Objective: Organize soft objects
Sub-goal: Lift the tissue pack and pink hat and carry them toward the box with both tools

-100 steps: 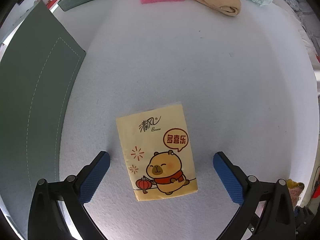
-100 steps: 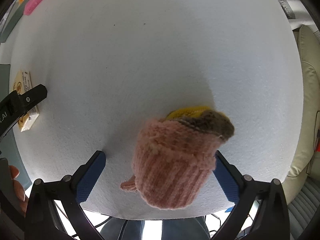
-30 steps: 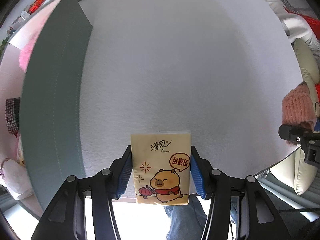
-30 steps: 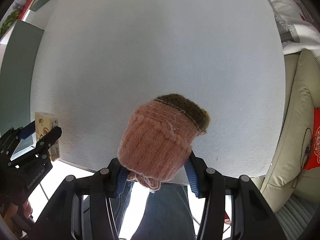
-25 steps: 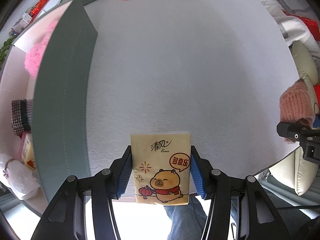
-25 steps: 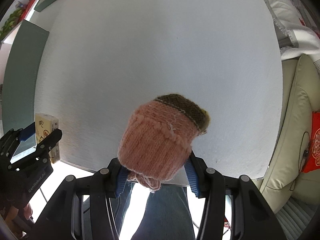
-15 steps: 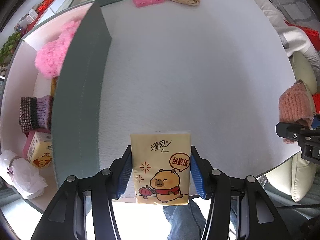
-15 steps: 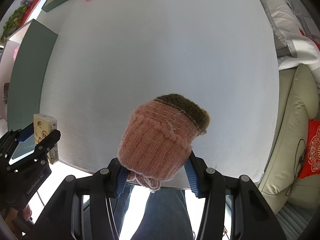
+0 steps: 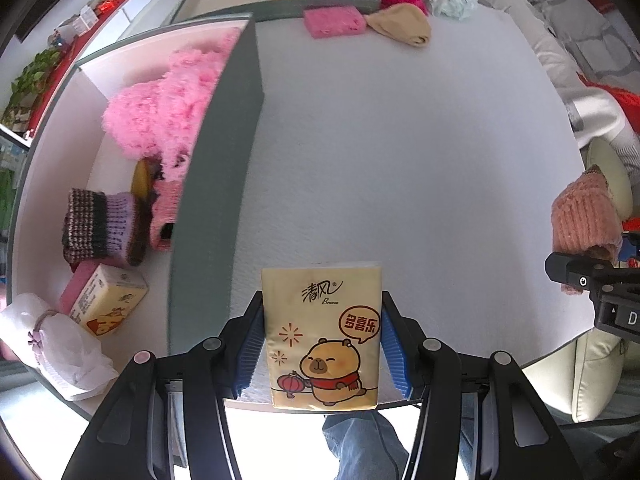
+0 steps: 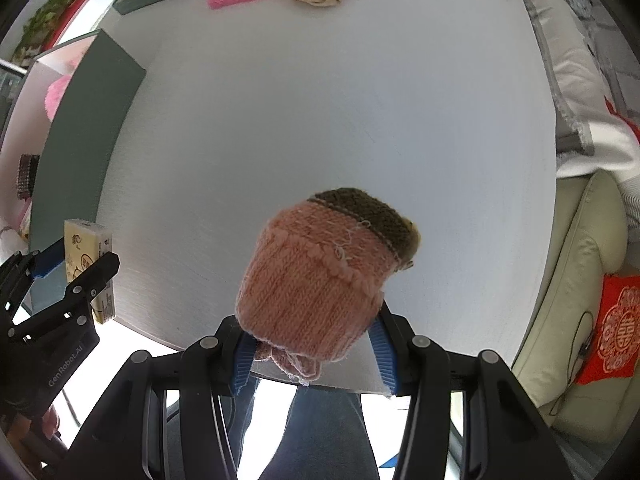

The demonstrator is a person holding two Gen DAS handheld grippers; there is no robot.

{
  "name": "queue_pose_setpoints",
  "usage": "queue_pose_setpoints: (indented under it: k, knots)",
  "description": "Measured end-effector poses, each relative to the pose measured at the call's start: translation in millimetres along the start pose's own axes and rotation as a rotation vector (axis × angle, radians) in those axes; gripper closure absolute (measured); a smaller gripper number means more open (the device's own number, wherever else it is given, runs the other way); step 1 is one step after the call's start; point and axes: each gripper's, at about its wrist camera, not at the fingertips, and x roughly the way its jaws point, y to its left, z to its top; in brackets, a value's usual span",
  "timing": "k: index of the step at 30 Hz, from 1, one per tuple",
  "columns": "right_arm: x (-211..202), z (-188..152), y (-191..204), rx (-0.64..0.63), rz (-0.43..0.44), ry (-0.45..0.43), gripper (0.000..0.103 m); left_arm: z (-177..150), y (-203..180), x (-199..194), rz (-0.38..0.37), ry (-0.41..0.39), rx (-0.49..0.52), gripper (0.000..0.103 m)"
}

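My left gripper (image 9: pixel 322 346): clamped on yellow tissue pack (image 9: pixel 322 332), above the white table's (image 9: pixel 400 160) near edge. My right gripper (image 10: pixel 312 340): clamped on pink knitted sock (image 10: pixel 320 276). Beyond-left: green-walled bin (image 9: pixel 216 184). Far edge: pink sponge (image 9: pixel 334 21).

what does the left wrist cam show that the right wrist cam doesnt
Only the left wrist view looks down into the green bin: a striped knit piece, a second tissue pack and a white pouch. Only the right wrist view shows the red cushion. Both show the left gripper shut on the yellow tissue pack, the right gripper shut on the pink knit hat, and the pink sponge.
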Motion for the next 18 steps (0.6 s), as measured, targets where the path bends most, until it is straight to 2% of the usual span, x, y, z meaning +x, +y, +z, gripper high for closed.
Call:
queue_pose_setpoints:
  k: [12,18]
  knots:
    - [-11,-3,14,-0.090,-0.029,-0.024,0.049,-19,28,-27,-0.021,-0.036,-0.070,0.049]
    - [-15,-6,20,-0.129,-0.037,-0.037,0.049,-29,33,-43,-0.036,-0.068,-0.063,0.049]
